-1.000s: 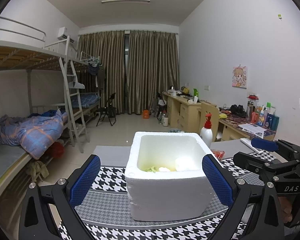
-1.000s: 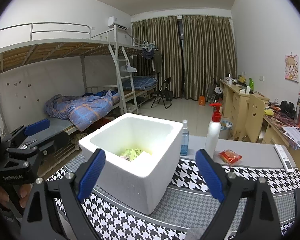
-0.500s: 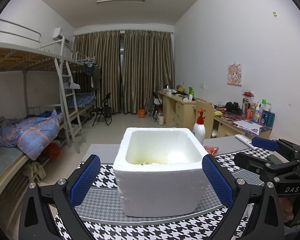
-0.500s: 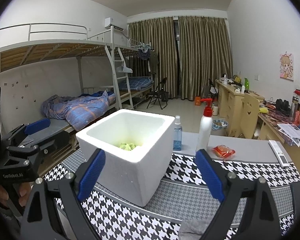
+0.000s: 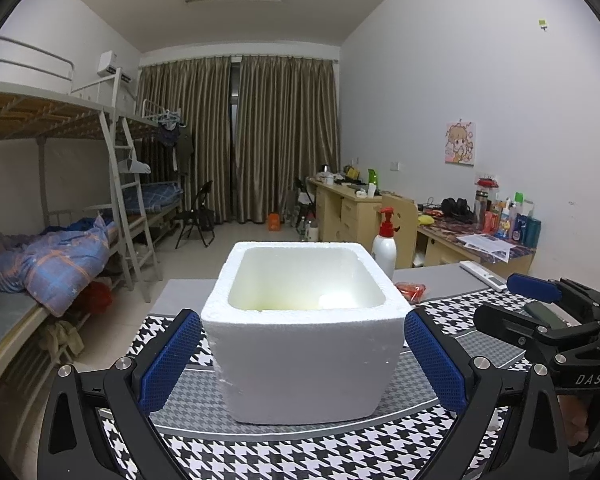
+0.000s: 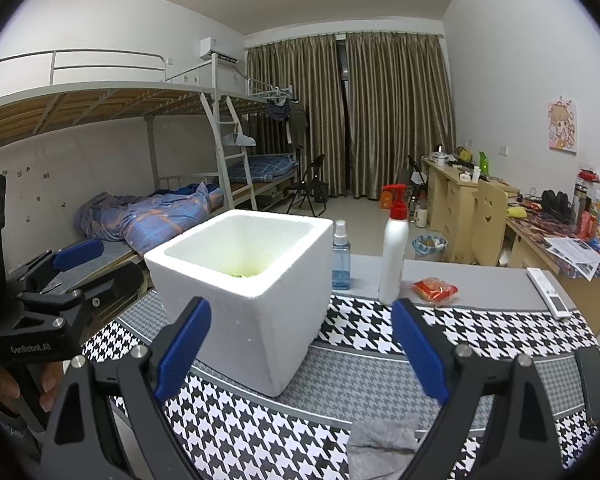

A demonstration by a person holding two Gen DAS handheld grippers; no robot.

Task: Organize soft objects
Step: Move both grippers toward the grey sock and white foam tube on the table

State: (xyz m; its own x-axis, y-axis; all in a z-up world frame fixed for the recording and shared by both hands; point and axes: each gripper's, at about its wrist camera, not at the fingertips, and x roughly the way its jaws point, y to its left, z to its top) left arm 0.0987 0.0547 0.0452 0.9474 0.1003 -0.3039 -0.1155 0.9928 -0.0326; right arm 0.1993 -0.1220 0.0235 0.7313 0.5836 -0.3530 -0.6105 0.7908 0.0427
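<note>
A white foam box [image 5: 304, 332] stands on the houndstooth-patterned table [image 5: 260, 452]; it also shows in the right wrist view [image 6: 256, 292]. A green soft item [image 6: 242, 275] lies low inside it, mostly hidden by the rim. My left gripper [image 5: 300, 360] is open and empty, its blue pads on either side of the box's near wall. My right gripper [image 6: 300, 354] is open and empty, to the right of the box. A grey cloth [image 6: 382, 446] lies on the table below the right gripper.
A white pump bottle [image 6: 394, 256] and a blue spray bottle [image 6: 341, 258] stand behind the box. A red packet [image 6: 435, 291] and a white remote [image 6: 548, 298] lie at the far right of the table. Bunk beds stand left, desks right.
Both grippers have drawn back and lowered, so the box's contents are now mostly hidden by its rim. The grey cloth has come into the right wrist view.
</note>
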